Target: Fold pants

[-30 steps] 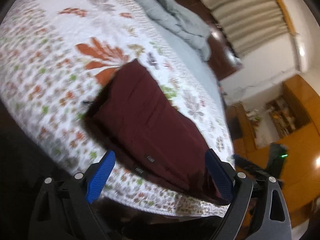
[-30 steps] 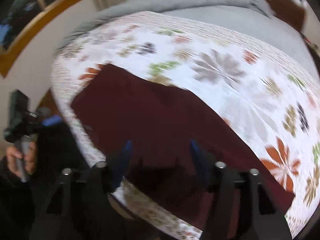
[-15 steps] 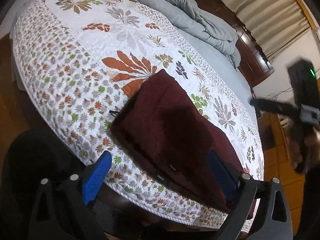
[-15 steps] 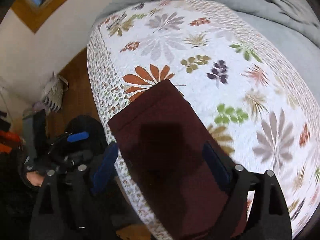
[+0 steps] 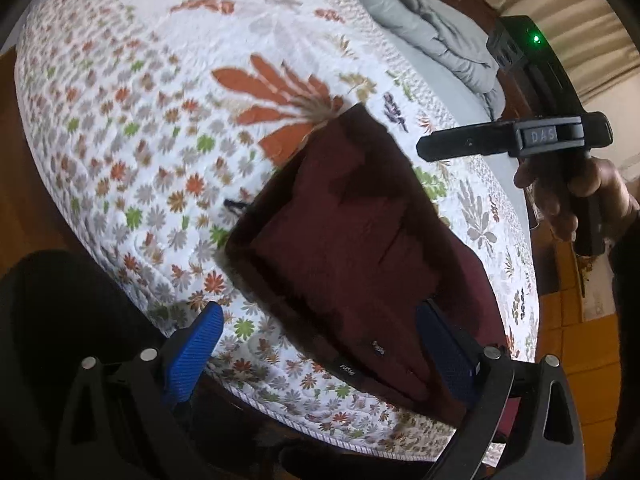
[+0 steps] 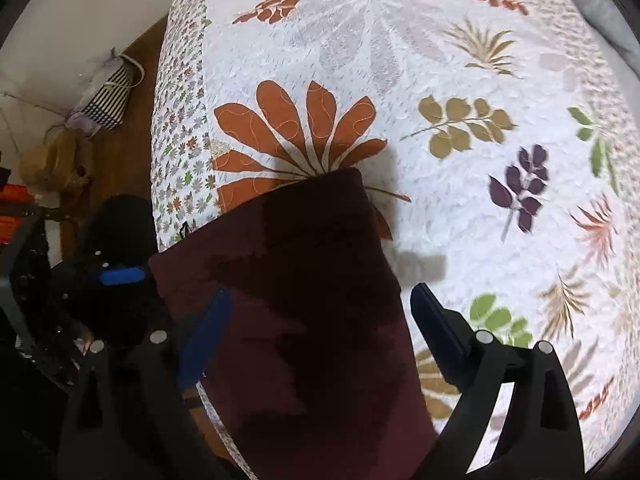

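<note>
The dark maroon pants (image 5: 352, 252) lie folded in a long flat stack on the floral quilt (image 5: 160, 120), near the bed's edge. My left gripper (image 5: 320, 332) is open and empty, hovering above the near end of the pants. My right gripper (image 6: 320, 308) is open and empty above the pants (image 6: 304, 304) at their other end. The right gripper also shows in the left wrist view (image 5: 520, 140), held in a hand above the bed. The left gripper shows at the left of the right wrist view (image 6: 120, 276).
A grey duvet (image 5: 432, 28) is bunched at the head of the bed by a dark wooden headboard (image 5: 532, 68). Wooden floor (image 6: 120, 152) runs beside the bed, with a striped bag (image 6: 108, 100) and other items against the wall.
Both grippers have risen and shifted over the pants, staying open. The right gripper has swung into the left wrist view above the bed. The pants have not moved.
</note>
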Available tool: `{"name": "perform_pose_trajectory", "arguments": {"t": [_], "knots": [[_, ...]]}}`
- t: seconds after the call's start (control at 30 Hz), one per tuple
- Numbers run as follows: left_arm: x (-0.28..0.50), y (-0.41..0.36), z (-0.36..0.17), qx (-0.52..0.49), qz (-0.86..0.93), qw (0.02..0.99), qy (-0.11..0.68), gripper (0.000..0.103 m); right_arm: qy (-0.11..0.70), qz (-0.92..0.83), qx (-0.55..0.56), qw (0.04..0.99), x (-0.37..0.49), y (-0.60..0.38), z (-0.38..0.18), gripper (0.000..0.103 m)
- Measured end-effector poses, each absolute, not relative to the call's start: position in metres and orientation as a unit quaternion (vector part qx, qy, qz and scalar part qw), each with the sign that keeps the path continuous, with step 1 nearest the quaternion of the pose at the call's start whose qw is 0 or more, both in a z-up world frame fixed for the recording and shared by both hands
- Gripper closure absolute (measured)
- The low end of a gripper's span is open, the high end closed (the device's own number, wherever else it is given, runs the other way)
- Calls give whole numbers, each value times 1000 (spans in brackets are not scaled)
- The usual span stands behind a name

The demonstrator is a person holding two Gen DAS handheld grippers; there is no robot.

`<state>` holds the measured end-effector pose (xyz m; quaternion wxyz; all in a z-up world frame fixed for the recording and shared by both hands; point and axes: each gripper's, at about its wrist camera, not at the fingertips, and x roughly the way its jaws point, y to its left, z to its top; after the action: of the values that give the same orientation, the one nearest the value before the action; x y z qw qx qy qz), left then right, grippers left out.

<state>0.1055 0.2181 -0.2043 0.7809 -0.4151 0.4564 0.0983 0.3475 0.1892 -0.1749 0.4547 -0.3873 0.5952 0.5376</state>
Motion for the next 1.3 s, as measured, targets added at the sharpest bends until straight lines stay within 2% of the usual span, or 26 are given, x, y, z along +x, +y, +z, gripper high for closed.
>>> {"name": "perform_pose_trajectory", "arguments": {"t": [0.2, 0.47, 0.93, 0.97, 1.0, 1.1, 1.3], "knots": [[83, 244, -206, -524, 55, 763, 373, 5, 619, 543, -381, 420, 361, 197, -191, 13], [89, 243, -242, -578, 62, 704, 409, 5, 634, 567, -352, 390, 371, 201, -202, 13], [102, 245, -268, -645, 43, 658, 388, 6, 638, 589, -345, 357, 367, 217, -220, 13], [100, 244, -268, -645, 42, 659, 384, 9, 639, 588, -349, 352, 366, 220, -224, 13], [94, 244, -267, -645, 40, 660, 382, 19, 639, 587, -353, 351, 364, 222, -227, 13], [82, 246, -269, -652, 42, 655, 381, 33, 639, 588, -355, 346, 359, 230, -232, 13], [70, 245, -270, -647, 44, 657, 385, 41, 633, 596, -357, 342, 352, 238, -239, 14]]}}
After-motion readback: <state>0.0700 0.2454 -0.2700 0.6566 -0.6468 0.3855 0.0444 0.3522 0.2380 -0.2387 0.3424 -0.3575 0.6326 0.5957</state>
